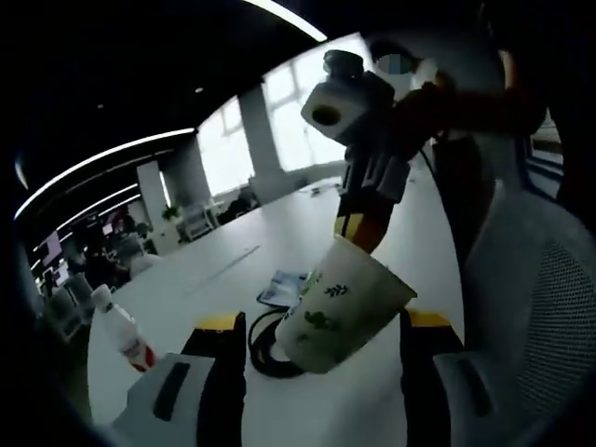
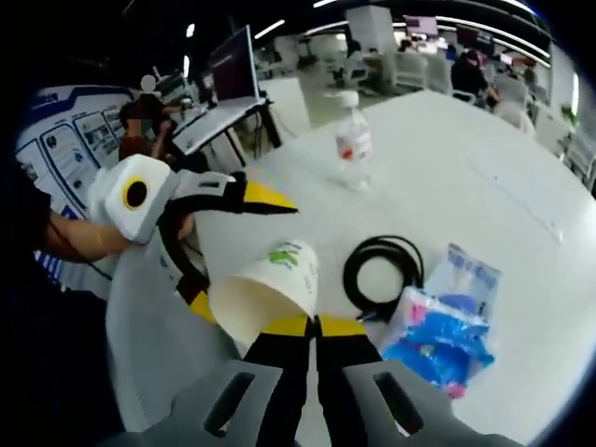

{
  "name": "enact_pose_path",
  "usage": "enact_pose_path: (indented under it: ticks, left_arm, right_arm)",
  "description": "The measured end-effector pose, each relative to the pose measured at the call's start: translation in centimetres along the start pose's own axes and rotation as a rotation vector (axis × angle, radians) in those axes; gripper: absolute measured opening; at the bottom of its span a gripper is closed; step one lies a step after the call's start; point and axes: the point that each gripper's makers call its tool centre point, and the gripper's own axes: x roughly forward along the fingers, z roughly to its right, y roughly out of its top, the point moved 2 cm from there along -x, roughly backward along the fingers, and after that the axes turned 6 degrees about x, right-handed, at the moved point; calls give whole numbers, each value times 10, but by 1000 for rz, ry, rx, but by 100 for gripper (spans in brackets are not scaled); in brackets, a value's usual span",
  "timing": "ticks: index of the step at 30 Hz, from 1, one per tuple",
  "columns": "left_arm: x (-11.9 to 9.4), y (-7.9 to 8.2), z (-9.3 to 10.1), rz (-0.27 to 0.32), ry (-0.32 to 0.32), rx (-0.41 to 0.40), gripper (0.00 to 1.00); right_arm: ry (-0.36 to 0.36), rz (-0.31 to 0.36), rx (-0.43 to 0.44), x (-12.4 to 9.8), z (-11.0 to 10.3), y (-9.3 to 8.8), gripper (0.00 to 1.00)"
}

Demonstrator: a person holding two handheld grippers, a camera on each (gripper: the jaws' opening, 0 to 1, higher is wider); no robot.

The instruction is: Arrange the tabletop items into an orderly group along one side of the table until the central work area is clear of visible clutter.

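Across the white bench (image 2: 466,140), the right gripper (image 2: 312,326) pinches a paper cup's (image 2: 265,293) rim; the left gripper's (image 1: 321,326) jaws stand spread around it.

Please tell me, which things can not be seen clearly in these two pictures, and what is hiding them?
- Inside of the cup: right gripper view shows the mouth only obliquely, contents unknown.
- Coiled cable: left gripper view, mostly behind the cup.
- Blue packet: left gripper view, part covered by the cup; print too small to read.
- Bottle label: right gripper view, blurred.
- Right gripper grip on the cup rim: the jaws' contact is hidden by the cup.
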Motion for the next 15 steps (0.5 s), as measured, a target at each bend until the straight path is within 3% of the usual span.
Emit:
enact_pose_path:
  ticks: [5, 9, 15]
  left_arm:
    - [2, -3, 2, -12, -15, 53, 59]
    - [3, -3, 5, -10, -42, 27, 54]
    - [5, -5, 9, -27, -65, 54, 49]
  right_arm:
    - [21, 6, 1, 2, -4, 3, 0]
    - [18, 11, 7, 4, -5, 5, 0]
    - [18, 27, 14, 6, -5, 7, 0]
